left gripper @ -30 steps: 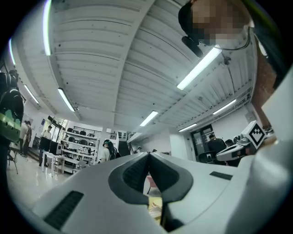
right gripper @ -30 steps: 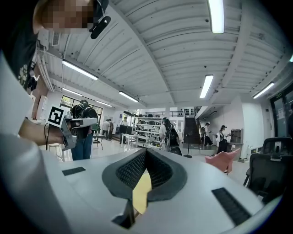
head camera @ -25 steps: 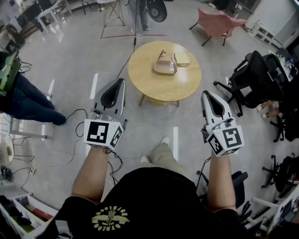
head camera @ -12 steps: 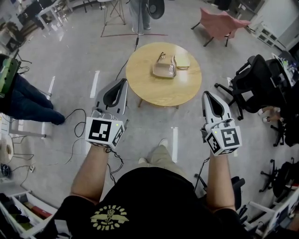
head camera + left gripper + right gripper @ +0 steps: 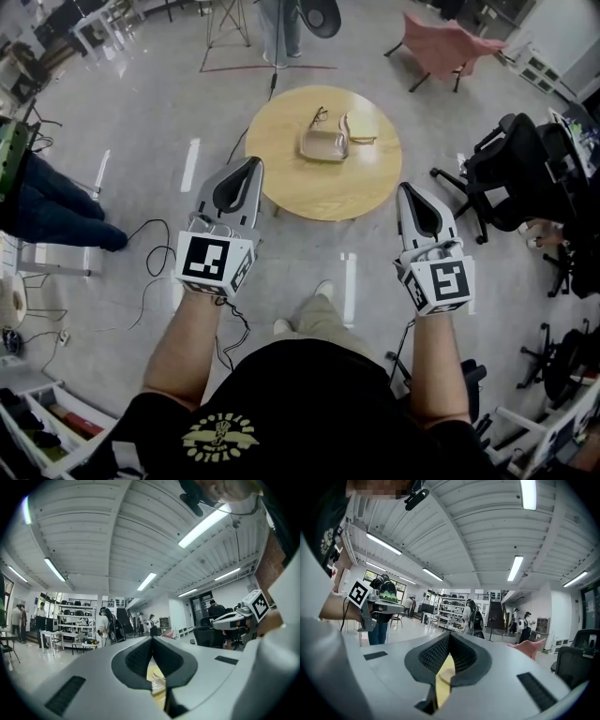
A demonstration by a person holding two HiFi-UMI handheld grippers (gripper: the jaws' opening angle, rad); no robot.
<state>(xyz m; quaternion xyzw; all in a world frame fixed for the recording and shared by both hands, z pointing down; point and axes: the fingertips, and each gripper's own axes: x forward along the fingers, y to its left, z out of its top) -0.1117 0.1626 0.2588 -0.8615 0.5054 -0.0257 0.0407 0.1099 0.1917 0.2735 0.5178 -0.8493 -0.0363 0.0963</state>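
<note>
Tray (image 5: 323,145) on round table (image 5: 319,192), ahead between left claw (image 5: 253,164), right claw (image 5: 406,190), untouched

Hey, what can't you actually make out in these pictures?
- Head view: the tan object on the round table is too small to identify. The thing beside it looks like eyeglasses, but this is uncertain.
- Left gripper view: the left gripper hides most of the table with its own body. Only a sliver shows behind its closed jaws.
- Right gripper view: the right gripper blocks the table the same way.
</note>
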